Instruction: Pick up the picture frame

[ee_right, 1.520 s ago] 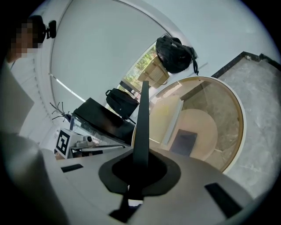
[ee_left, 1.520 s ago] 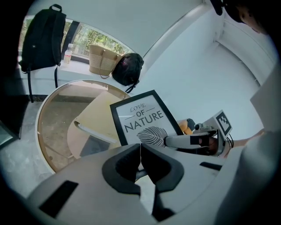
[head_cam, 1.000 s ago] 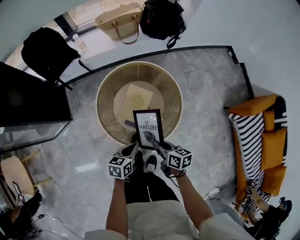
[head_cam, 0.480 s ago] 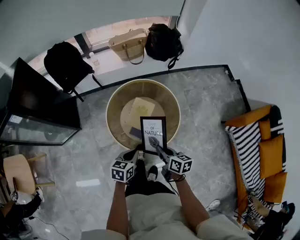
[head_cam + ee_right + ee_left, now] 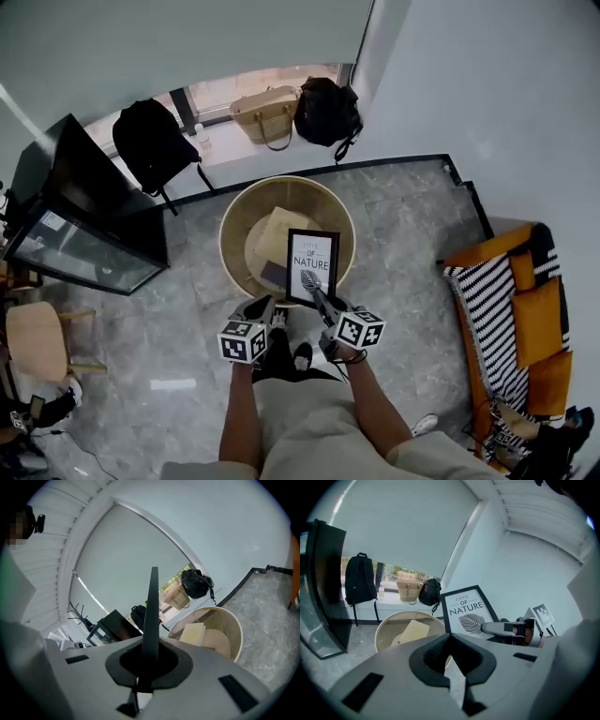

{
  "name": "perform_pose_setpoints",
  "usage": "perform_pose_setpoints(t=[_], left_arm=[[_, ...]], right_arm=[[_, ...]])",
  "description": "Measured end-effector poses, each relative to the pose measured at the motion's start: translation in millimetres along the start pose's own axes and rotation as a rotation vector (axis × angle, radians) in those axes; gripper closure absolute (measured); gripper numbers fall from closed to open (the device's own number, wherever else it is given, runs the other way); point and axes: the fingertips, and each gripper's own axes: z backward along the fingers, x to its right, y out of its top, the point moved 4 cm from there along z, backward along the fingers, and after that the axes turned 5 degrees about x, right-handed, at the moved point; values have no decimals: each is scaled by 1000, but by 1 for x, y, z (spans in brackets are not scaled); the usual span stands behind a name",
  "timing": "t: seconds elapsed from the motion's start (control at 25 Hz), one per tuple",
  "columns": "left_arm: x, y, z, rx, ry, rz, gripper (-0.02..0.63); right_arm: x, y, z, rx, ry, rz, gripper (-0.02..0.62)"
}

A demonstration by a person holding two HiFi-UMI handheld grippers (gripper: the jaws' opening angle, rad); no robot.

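Note:
A black picture frame [image 5: 312, 266] with a "NATURE" leaf print hangs upright in the air above the near rim of a round wooden tub table [image 5: 236, 217]. My right gripper [image 5: 321, 300] is shut on the frame's lower edge. In the right gripper view the frame [image 5: 151, 616] stands edge-on between the jaws of that gripper [image 5: 142, 670]. My left gripper [image 5: 270, 313] sits just left of the frame and does not touch it. In the left gripper view the jaws of the left gripper [image 5: 453, 670] are shut with nothing in them, and the frame [image 5: 468, 611] shows ahead to the right.
A beige flat box [image 5: 275, 234] lies inside the tub table. Against the far window ledge are a black backpack [image 5: 150, 141], a straw bag [image 5: 265, 112] and a black bag [image 5: 328, 108]. A dark glass cabinet [image 5: 84, 220] stands left, an orange and striped sofa [image 5: 511, 305] right.
Both grippers have risen, the right one carrying the frame up and away from the table. The table and the floor now look smaller and farther below.

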Motion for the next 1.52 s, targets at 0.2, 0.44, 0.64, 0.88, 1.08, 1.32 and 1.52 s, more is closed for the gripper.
perform_pose_setpoints(t=[0.2,0.44,0.64,0.88,1.08,1.32,1.52], left_arm=[[12,6,23,49,11,-48,584],[15,18,50,114,50,-73,584],[14,13,60,120,52,-70,586],[26,11,55,98,23,-105,585],[27,17,55,85,9,-128,584],[27,14,55,85,4,-123,584],[26,6,55,83,4,-98,585]], right_arm=[[-17,8,16,11,-5,73,555],[-31,18,35,34,-17,164,555],[-39,13,43,41,-15,196,555],[-42,11,50,36,-11,208,555],[-45,11,48,35,-26,223,555],[-43,5,52,30,-40,225,555],[-42,5,54,26,-49,229,555]])
